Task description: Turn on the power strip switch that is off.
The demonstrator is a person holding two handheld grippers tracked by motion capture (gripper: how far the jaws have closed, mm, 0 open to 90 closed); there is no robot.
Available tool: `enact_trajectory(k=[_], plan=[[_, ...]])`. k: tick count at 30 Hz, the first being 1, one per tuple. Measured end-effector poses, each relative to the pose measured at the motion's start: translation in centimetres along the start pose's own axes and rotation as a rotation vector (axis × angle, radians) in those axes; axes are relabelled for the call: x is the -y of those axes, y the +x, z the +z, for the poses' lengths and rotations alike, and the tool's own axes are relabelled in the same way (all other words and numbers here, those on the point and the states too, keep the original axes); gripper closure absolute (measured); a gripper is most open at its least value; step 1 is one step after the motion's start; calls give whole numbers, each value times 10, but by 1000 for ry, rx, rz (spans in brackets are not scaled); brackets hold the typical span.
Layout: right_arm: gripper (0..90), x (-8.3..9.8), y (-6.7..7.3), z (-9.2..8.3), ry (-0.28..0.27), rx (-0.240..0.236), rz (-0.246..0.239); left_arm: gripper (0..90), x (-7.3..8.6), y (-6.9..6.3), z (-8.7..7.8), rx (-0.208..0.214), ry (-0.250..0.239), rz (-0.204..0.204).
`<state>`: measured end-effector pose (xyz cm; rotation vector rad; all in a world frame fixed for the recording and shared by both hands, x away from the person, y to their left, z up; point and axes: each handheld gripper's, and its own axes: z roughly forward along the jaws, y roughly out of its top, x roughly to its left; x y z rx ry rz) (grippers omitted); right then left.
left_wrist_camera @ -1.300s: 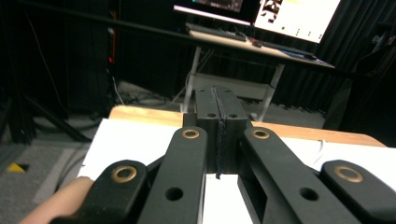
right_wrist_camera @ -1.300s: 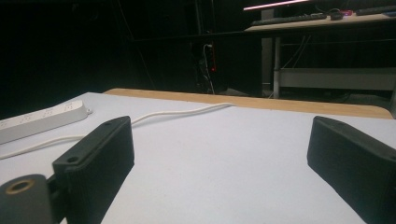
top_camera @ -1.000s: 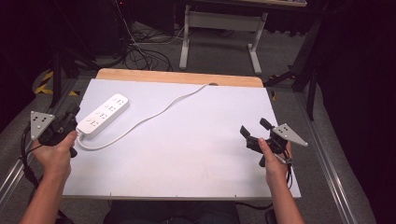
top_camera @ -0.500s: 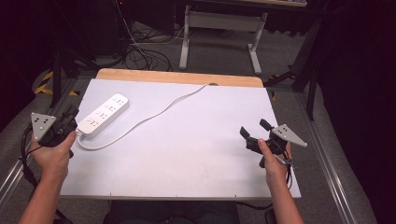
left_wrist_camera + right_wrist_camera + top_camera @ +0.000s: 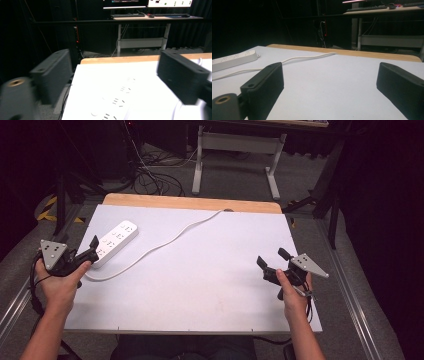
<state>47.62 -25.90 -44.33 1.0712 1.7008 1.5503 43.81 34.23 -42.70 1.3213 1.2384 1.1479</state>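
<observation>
Since a second ago, my left gripper has drawn back a little from the near end of the strip, and its fingers have just been opening; they now stand spread, with nothing pinched between them. From the left gripper view, the strip lies low between the two fingers, its sockets running away toward 12 o'clock, and I see no pad pressing on it. On the high view, the strip sits at about 10 o'clock on the tabletop, slanted, its near end just beside my left fingers. Whether a fingertip grazes it I cannot tell.

Its white cord leaves the near end, loops toward 8 o'clock, then runs across the tabletop to about 12 o'clock, where it drops over the wooden far edge.

My right gripper has kept its place at about 4 o'clock, well apart from the strip, and its fingers are spread with only bare tabletop between them. From the right gripper view the strip lies far off at 10 o'clock, with the cord crossing ahead of the fingers.

Beyond the tabletop, at 12 o'clock, a desk frame stands on the floor, with loose cables at about 11 o'clock.
</observation>
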Motion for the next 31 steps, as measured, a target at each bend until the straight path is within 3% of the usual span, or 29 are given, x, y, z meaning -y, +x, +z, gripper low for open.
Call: enact_trajectory(k=[8, 18, 31], plan=[[64, 1, 0, 1, 3, 5, -2, 54, 0, 0, 0, -1, -3, 4], [35, 2, 1, 2, 7, 15, -8, 62, 0, -2, 0, 25, 0, 9], [30, 2, 0, 3, 7, 14, -11, 79, 2, -2, 2, 30, 5, 24]])
